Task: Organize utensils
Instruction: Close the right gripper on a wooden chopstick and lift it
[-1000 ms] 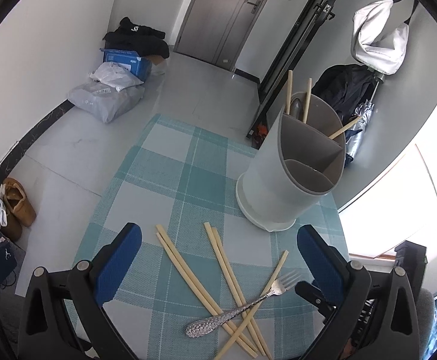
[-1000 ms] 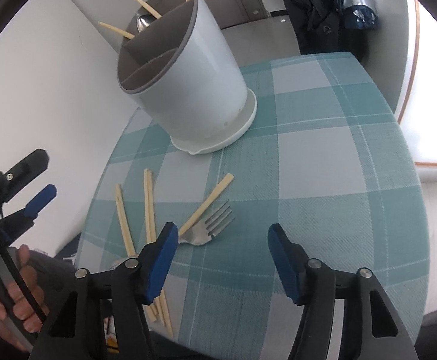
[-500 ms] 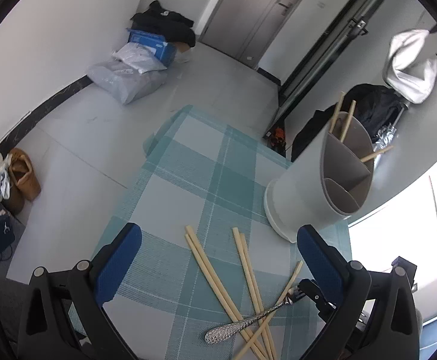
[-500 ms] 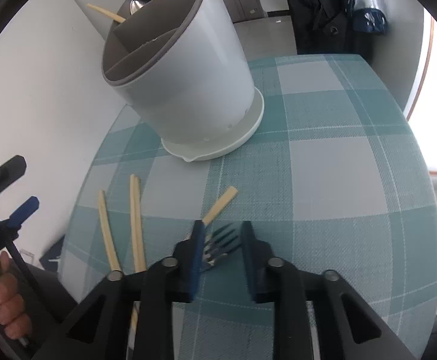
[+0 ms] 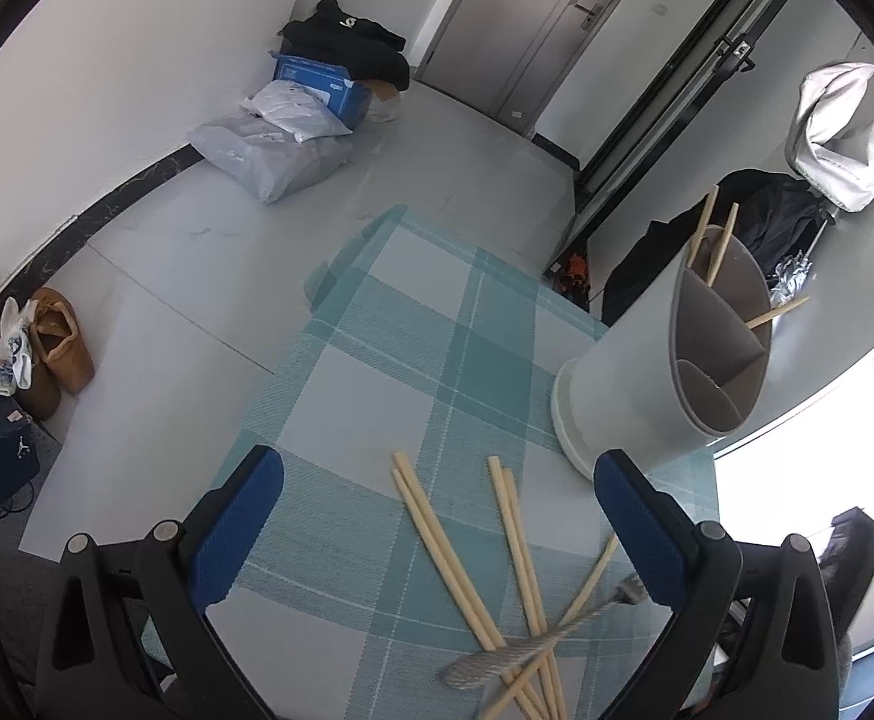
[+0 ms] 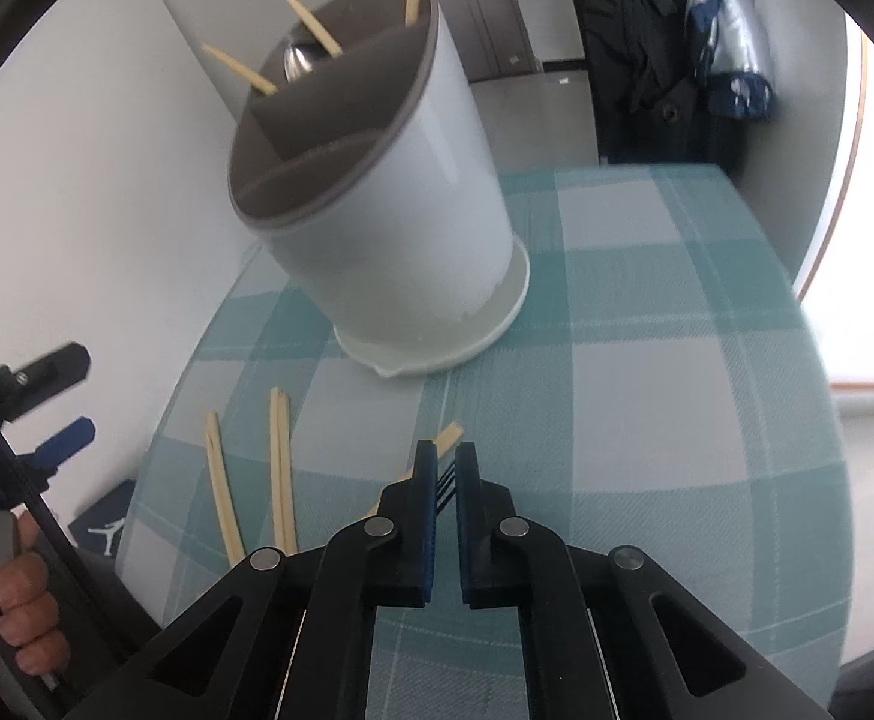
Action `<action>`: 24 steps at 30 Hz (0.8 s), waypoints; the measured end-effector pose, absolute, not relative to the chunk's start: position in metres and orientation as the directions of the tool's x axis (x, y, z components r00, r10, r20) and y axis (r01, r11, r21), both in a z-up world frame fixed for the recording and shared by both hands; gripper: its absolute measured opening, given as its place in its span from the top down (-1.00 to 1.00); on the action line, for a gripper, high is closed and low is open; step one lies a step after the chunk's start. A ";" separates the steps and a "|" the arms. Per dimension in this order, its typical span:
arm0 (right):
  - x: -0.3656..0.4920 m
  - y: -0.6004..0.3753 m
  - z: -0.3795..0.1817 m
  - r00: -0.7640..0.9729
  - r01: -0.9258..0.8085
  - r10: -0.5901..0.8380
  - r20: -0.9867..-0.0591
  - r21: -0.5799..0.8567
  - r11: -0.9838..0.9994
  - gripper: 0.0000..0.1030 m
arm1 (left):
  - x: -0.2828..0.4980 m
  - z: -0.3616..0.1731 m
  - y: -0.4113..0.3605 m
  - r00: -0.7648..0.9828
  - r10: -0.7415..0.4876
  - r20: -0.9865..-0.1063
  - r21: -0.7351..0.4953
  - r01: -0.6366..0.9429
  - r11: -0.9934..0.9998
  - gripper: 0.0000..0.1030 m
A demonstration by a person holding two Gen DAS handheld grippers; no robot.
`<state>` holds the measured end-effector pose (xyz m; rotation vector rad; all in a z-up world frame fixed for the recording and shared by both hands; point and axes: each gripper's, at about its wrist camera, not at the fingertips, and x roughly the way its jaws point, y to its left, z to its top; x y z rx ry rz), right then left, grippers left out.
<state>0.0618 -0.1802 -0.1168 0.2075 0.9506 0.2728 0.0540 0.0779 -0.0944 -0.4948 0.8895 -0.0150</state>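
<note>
While clamped, fork (image 6: 444,482) between right tool (image 6: 445,468) pads.

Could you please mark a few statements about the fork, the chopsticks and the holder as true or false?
1. The right gripper is shut on the fork. True.
2. The left gripper holds a chopstick. False: its jaws stand wide open with nothing between them.
3. The utensil holder lies tipped over on the table. False: it stands upright on the checked tablecloth.
4. Some chopsticks lie loose on the cloth. True.
5. The holder is empty. False: chopsticks and a spoon stand in one compartment.
</note>
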 end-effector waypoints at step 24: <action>0.078 -0.206 -0.025 0.649 -0.345 0.406 -0.644 0.226 0.911 0.99 | 0.061 -0.139 0.078 0.440 -0.077 -0.895 -0.243 -0.334 0.911 -0.97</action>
